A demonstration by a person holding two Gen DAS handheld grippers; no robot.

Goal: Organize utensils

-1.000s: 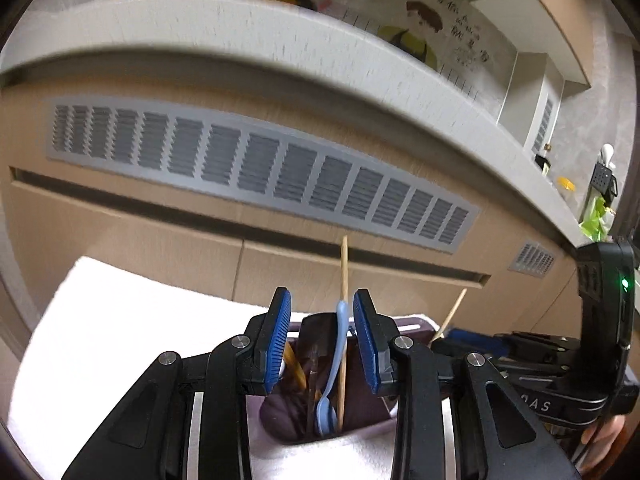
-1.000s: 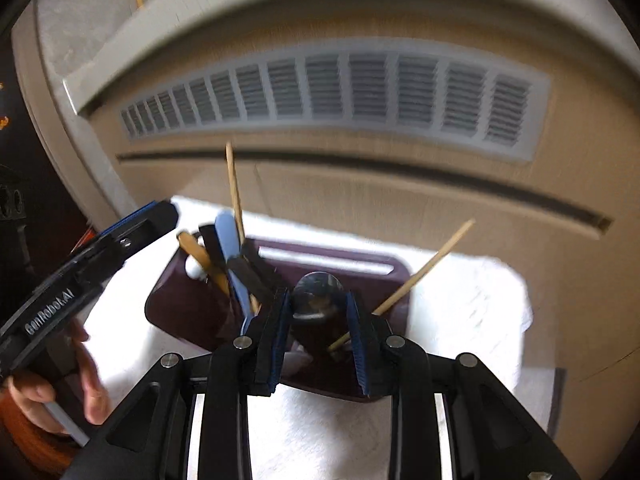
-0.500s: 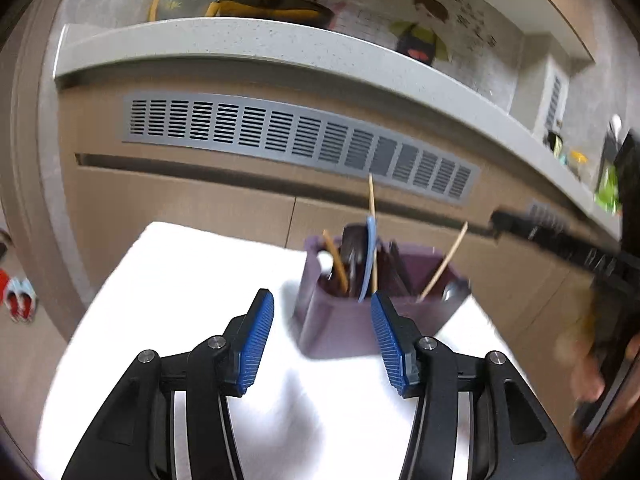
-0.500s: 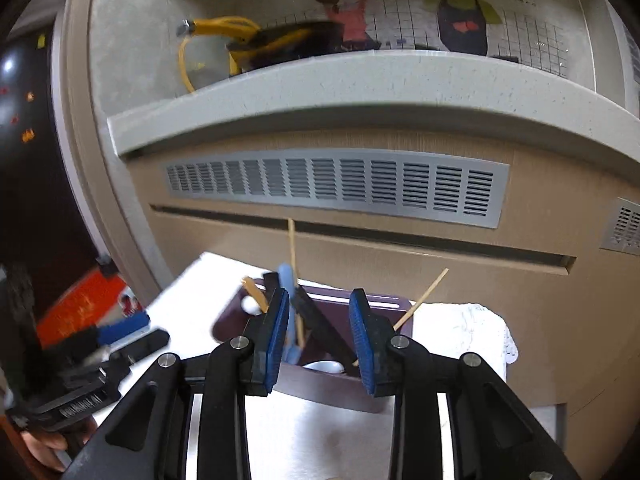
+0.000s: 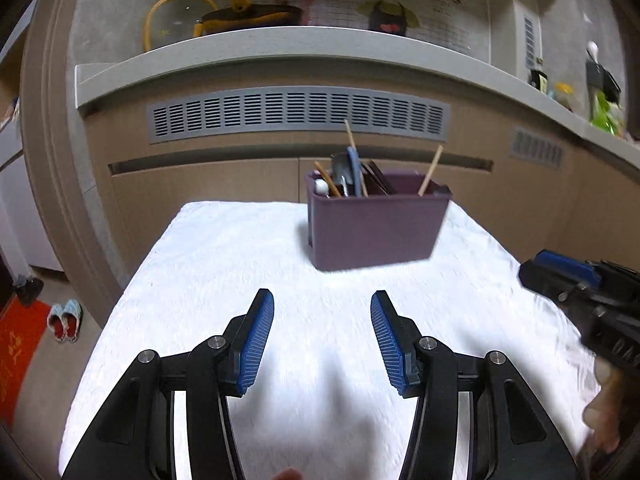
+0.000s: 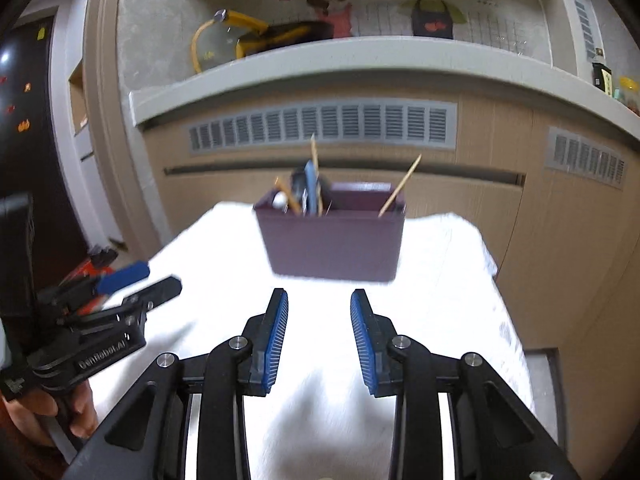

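A dark purple rectangular plastic utensil holder (image 5: 376, 226) stands upright at the far end of the white towel-covered surface (image 5: 224, 264). Inside it stand a blue-handled utensil (image 5: 354, 170), thin wooden chopsticks (image 5: 430, 171), a white-tipped piece and some dark-handled items, bunched mostly at its left end. The left gripper (image 5: 322, 336) and the right gripper (image 6: 319, 336) hang above the towel, well short of the holder, each with jaws spread and nothing between them.

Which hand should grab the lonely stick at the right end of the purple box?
Probably right: right gripper is open, empty, facing the purple box squarely; the stick leans at that gripper's end.
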